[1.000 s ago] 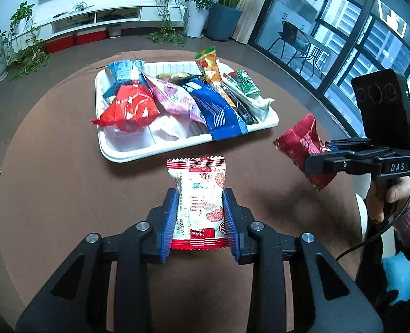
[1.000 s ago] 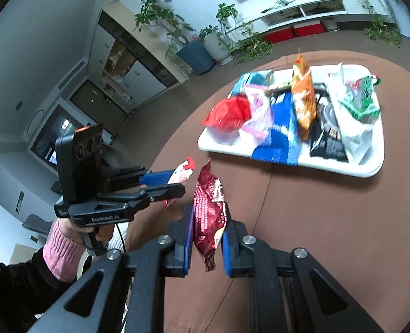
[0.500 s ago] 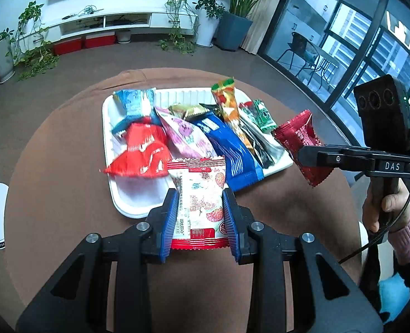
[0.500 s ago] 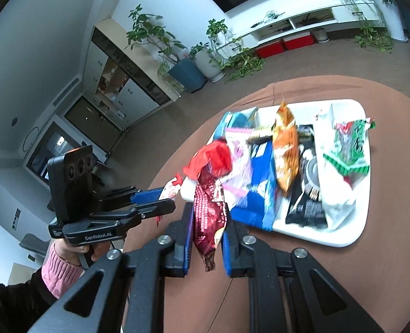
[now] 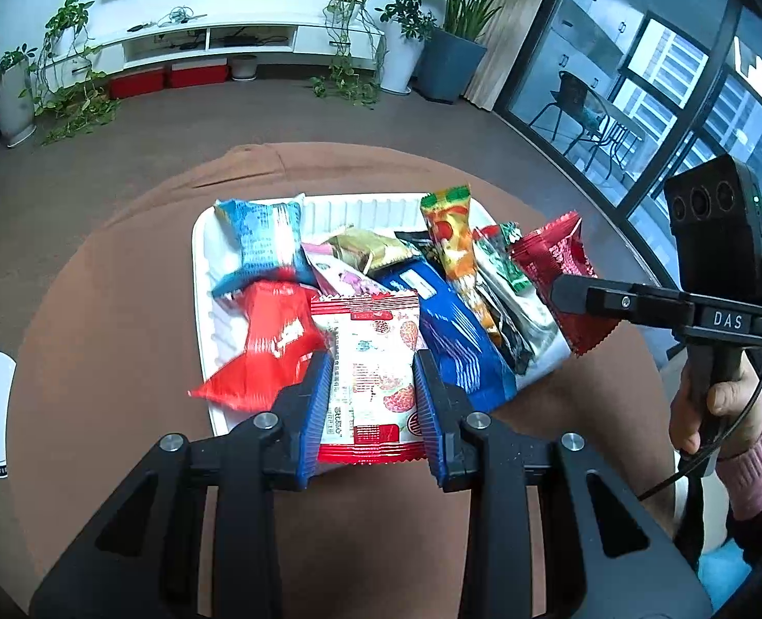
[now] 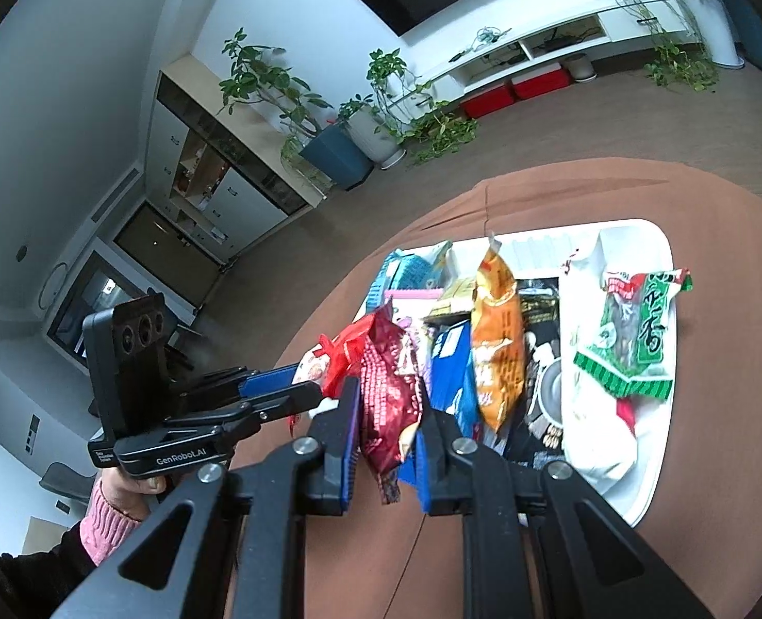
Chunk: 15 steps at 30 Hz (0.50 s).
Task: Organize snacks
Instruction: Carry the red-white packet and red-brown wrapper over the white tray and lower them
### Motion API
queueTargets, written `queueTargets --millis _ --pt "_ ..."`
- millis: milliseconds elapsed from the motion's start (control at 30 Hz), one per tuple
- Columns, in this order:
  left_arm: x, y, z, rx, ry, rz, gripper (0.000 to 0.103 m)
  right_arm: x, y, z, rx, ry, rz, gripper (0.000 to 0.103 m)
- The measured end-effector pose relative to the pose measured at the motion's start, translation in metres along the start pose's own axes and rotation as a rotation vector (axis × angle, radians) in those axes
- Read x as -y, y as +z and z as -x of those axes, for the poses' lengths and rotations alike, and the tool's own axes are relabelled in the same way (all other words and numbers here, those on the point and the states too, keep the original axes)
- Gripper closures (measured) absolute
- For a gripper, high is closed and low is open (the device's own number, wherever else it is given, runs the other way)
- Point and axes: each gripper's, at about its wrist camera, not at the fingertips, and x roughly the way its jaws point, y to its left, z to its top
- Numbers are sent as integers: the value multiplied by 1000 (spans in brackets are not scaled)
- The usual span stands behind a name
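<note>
Spreading round and brown: table (image 5: 97,309). Sitting on it toward the far side, piled with packets: white tray (image 5: 203,309). Hanging over the tray's near left: left gripper (image 5: 368,402), clamping a white-and-red strawberry packet (image 5: 370,366). Hovering over the tray's right edge: right gripper (image 6: 386,438), pinching 1 dark red packet (image 6: 388,397).

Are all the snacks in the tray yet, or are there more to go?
Nearly there. Many packets already lie in the white tray. Two are in hand: the left gripper grips a white-and-red packet, the right gripper grips a dark red packet. Both hang over the tray, not yet let go.
</note>
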Motion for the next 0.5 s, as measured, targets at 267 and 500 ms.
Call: queueTargets --millis 267,500 --pt "-4 9 -7 -5 13 15 73 10 11 -1 5 -5 -13 82" --pt "-8 16 -4 3 15 31 73 18 20 -5 3 -5 -32 82"
